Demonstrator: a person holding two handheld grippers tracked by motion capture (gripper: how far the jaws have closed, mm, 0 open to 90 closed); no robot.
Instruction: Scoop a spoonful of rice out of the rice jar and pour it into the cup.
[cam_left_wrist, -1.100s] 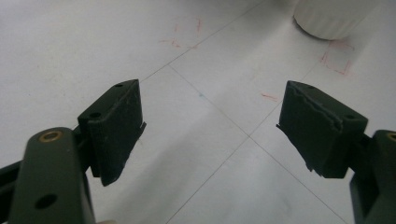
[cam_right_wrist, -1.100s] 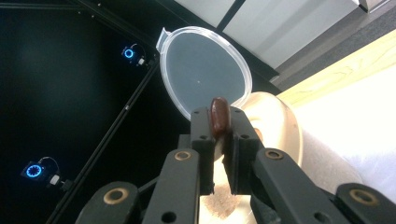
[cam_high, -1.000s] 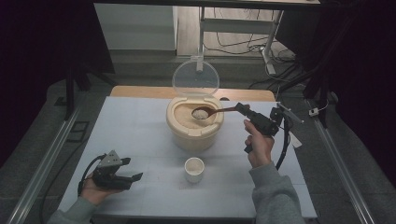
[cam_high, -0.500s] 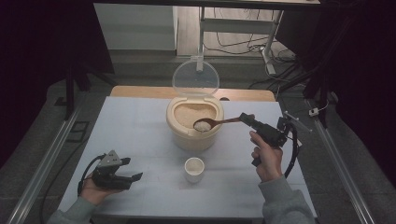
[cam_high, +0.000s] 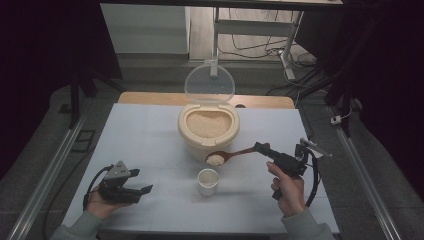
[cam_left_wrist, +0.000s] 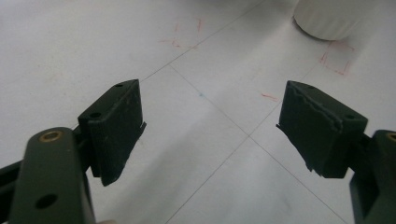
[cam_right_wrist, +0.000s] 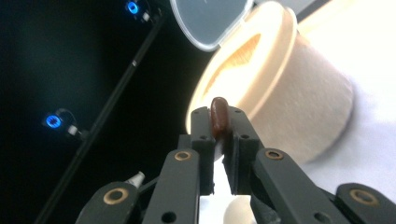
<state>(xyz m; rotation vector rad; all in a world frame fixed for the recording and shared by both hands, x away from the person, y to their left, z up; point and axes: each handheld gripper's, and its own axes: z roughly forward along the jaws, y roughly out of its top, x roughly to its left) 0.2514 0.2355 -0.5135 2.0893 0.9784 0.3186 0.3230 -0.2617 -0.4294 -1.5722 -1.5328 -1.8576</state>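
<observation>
The right gripper has its fingers clenched on the handle of a brown wooden spoon, seen in the right gripper view as a dark rounded end pinched between the two black pads. In the high view the spoon reaches leftward from the gripper, its bowl loaded with a heap of white rice. The loaded bowl sits just in front of the beige rice container and above the far rim of the small white cup; whether it touches either cannot be told. The container stands at the middle of the white surface, filled with rice, its clear lid hinged upright behind it. The cup stands upright on the surface, just in front of the container. The left gripper lies low over the near left of the surface, well apart from the cup, its fingers released and spread wide with bare surface between them.
</observation>
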